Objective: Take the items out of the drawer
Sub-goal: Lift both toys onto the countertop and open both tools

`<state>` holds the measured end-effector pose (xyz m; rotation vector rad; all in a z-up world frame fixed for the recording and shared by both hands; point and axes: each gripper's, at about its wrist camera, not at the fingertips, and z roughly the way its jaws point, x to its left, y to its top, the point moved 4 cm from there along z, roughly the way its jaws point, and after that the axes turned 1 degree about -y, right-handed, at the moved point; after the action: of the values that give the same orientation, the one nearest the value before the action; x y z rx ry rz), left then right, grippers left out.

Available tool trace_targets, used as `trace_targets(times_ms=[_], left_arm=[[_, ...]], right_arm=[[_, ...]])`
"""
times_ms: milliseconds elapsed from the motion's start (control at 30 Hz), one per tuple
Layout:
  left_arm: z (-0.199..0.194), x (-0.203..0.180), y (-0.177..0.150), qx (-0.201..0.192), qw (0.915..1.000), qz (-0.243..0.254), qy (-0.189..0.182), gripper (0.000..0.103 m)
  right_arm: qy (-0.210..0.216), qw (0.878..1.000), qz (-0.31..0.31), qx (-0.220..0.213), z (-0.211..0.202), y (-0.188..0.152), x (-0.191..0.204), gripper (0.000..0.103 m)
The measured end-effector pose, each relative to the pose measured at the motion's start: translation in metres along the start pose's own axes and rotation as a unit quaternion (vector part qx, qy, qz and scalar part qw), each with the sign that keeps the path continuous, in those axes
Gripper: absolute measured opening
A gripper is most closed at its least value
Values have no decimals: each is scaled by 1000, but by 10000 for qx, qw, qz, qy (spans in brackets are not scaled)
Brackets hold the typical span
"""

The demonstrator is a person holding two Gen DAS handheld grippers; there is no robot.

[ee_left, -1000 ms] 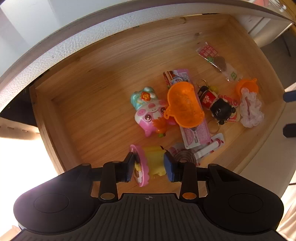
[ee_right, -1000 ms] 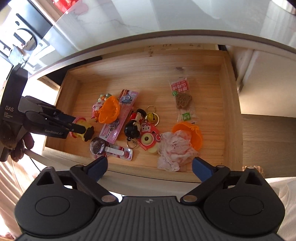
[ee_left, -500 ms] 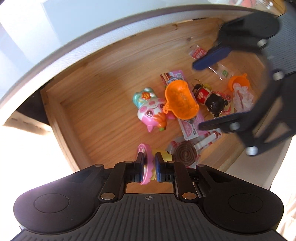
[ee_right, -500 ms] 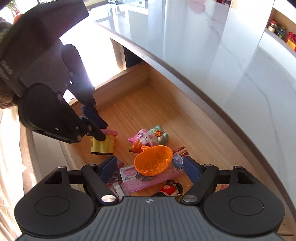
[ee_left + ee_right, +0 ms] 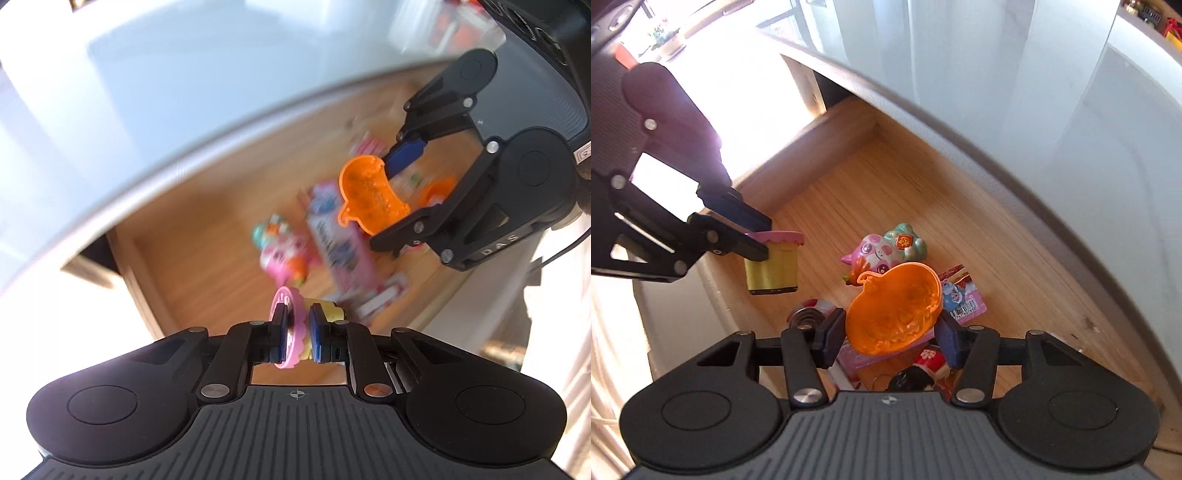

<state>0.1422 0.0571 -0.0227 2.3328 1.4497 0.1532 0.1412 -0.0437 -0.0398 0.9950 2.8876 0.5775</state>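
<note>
Change: the left tool (image 5: 295,334), which had straddled the yellow toy cake (image 5: 772,263) on the drawer floor, had clamped it and lifted it clear; the right tool (image 5: 892,334) had swung in from the drawer's front edge, and its jaws had just been closing with the orange pumpkin mould (image 5: 894,308) between them.
Left tool: closed on the toy cake's pink frilled top, the yellow body hanging below the fingers, above the drawer's left front corner.
Right tool: its blue pads pressed both sides of the pumpkin mould, gripping it, hollow side towards the camera.
Drawer (image 5: 905,192): wooden, pulled out from under a pale glossy worktop (image 5: 1015,74).
Left inside: a pink cat toy (image 5: 873,253) touching a teal figure (image 5: 907,242); a pink packet (image 5: 960,299) under the mould; a spiral lollipop (image 5: 809,315) near the front wall; a black-and-red doll (image 5: 925,369) just below the mould.
Left wrist view: drawer contents blurred.
</note>
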Motion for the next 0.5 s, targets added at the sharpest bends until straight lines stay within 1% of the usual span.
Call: trace_targets(times_ms=[33,100,133,200,267,333,367,400,467,500], left_arm=[[-16,-6,8,-270,9996,51,2,15],[-51,-11,30,-863,9962,122,80,14],[-67,-10,43,-1168,9930,123,137,14],[-97,-6,78,-1884,9817,69,249,14],[-106,5,112,-2369,9710,-141,292,14],[-95,20,142,-2602,9638,-514,259,14],[-86,28,155,-2652,9614,-674,281,14],[-73,33,164,-2638,9610,-753,340,14],[-47,39,179,-2492,9631,-887,493,14],[-37,41,182,-2429,9645,-929,464,14]], right_arm=[[-27,9998,39,-194,-21,-2,0,52],[-106,9976,145,-676,-63,-4,-6,52],[-218,9937,243,-1072,-93,-3,-12,52],[-601,9823,492,-1703,-137,2,-31,52],[-1165,9660,714,-2193,-165,13,-54,52],[-1593,9523,994,-2405,-170,27,-79,52],[-1711,9471,1207,-2432,-165,35,-95,52],[-1749,9439,1412,-2417,-157,40,-109,52],[-1751,9406,1810,-2279,-134,49,-138,52],[-1777,9386,1975,-2200,-121,51,-148,52]])
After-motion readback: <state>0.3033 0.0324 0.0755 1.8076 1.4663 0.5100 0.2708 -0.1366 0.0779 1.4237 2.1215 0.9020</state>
